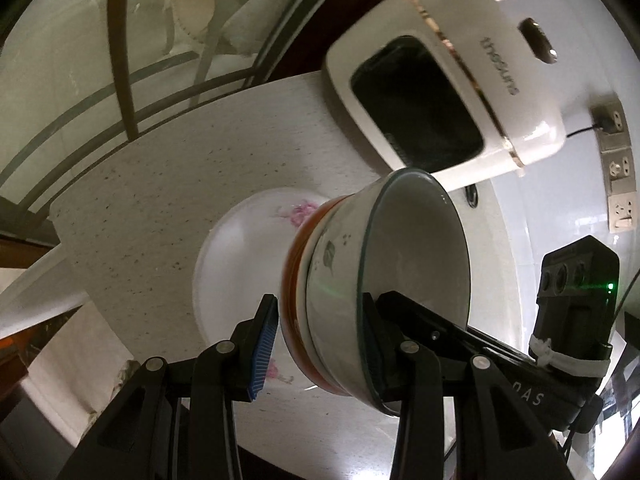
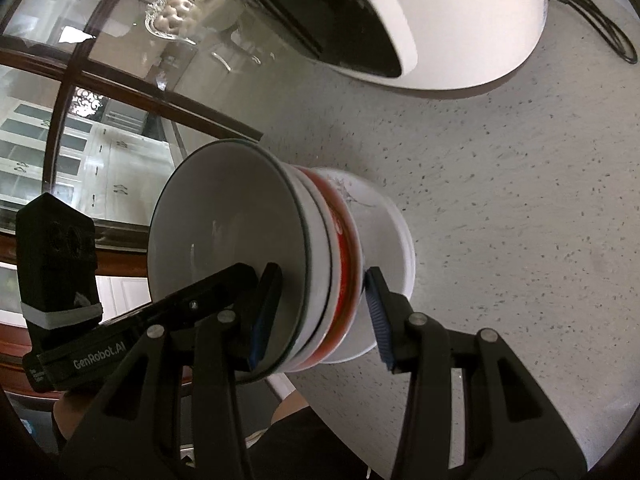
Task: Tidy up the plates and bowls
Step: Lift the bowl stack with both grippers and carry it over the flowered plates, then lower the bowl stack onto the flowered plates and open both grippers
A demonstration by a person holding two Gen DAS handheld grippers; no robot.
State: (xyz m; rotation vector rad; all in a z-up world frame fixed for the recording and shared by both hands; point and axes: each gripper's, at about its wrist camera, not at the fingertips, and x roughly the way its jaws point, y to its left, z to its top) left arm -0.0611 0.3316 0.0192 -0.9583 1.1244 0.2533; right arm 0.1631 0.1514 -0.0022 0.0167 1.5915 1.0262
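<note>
A stack of bowls stands on a white flowered plate on the speckled counter. The top bowl is white with a dark rim; a red-banded bowl sits under it. My left gripper is open, its fingers on either side of the stack's wall, one inside the top bowl. In the right wrist view my right gripper is open and straddles the same stack from the opposite side, one finger inside the top bowl, above the plate.
A white countertop appliance with a dark window stands behind the stack; it also shows in the right wrist view. Wall sockets and a cable are at the right. A glass partition borders the counter.
</note>
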